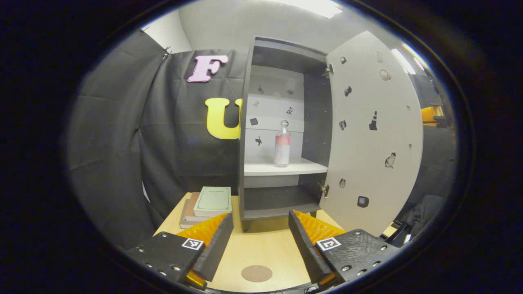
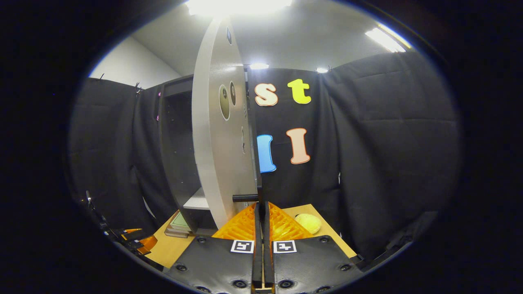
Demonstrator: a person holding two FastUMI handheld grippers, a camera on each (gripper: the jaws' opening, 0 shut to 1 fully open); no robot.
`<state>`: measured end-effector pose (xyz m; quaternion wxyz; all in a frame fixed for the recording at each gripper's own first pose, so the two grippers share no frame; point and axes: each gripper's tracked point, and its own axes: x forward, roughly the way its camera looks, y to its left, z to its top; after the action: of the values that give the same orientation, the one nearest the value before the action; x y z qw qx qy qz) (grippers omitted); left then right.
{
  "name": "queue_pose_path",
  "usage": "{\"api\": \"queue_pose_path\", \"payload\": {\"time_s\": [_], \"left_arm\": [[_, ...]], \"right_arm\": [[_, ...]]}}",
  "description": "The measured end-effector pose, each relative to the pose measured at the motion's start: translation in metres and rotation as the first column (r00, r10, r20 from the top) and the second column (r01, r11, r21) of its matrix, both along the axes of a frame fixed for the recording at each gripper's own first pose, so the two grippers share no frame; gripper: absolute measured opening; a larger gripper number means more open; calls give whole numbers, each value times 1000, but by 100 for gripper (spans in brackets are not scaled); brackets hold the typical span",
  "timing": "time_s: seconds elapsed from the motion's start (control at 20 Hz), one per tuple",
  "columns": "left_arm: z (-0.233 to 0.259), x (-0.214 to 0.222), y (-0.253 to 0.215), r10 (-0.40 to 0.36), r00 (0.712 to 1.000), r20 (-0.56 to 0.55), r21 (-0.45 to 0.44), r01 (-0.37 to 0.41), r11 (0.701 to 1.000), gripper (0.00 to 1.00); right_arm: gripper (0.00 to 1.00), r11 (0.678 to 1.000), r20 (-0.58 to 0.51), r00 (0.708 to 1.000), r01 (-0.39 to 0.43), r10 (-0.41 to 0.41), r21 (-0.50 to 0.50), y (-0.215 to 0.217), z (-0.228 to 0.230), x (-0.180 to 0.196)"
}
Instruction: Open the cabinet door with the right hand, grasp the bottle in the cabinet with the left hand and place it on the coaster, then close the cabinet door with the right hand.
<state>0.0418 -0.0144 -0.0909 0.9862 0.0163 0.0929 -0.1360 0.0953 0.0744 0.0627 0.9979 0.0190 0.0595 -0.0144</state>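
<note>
Item, cabinet door [image 1: 374, 134]: stood swung wide on its hinges, so I judged the first step done; in the right gripper view I saw it edge-on, with its dark handle [image 2: 245, 198] sticking out just above my fingertips.

Item, right gripper [image 2: 261, 212]: fingers drawn together with only a thin slit between them; they sat at the handle, but I could not tell whether they clamped it or merely met beside it.

Item, left gripper [image 1: 260, 222]: fingers spread wide, holding nothing; it hung over the table [image 1: 261, 249], facing the open cabinet [image 1: 282, 134] and well short of the shelf.

Item, bottle [image 1: 282, 143]: upright on the middle shelf, clear-bodied with a pink band, untouched; I judged the grasp not yet begun.

Item, coaster [image 1: 256, 273]: a round brown disc on the table, bare, between and just below my left fingers.

Item, sundries: a stack of books [image 1: 208, 204] left of the cabinet; a yellow object [image 2: 309, 223] on the table to the right.

Outstanding, as I reckoned it: reach in, take the bottle, set it on the coaster, shut the door.
</note>
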Motion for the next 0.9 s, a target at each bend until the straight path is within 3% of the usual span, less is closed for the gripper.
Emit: {"api": "queue_pose_path", "payload": {"time_s": [0.15, 0.2, 0.25, 0.35, 0.4, 0.45, 0.65, 0.9], "left_arm": [[-1, 2, -1, -7, 1000, -5, -2, 7, 1000, 82], [-1, 4, -2, -8, 1000, -6, -3, 8, 1000, 87], [-3, 5, -2, -11, 1000, -6, -4, 10, 1000, 84], [-3, 6, 0, -12, 1000, -9, -4, 12, 1000, 82], [-3, 6, -1, -13, 1000, -10, -5, 13, 1000, 82], [-3, 6, 0, -13, 1000, -10, -5, 13, 1000, 84], [-3, 13, 0, -18, 1000, -9, -9, 18, 1000, 84], [-8, 27, -11, -55, 998, -19, -12, 55, 998, 82]], "right_arm": [[4, 999, 10, 999, 47, -46, -3, -20, 0, -2], [4, 999, 13, 998, 54, -54, 4, -26, -1, -2], [0, 998, 16, 999, 50, -51, 23, -28, 0, -1], [3, 998, 29, 999, 28, -30, 61, -28, 0, -1], [0, 998, 35, 999, 22, -25, 64, -29, 0, -1], [4, 998, 38, 999, 24, -27, 63, -30, -2, -2], [2, 992, 30, 999, 14, -18, 123, -34, -7, -2], [2, 970, 20, 994, 102, -110, 221, -64, -15, -38]]}}
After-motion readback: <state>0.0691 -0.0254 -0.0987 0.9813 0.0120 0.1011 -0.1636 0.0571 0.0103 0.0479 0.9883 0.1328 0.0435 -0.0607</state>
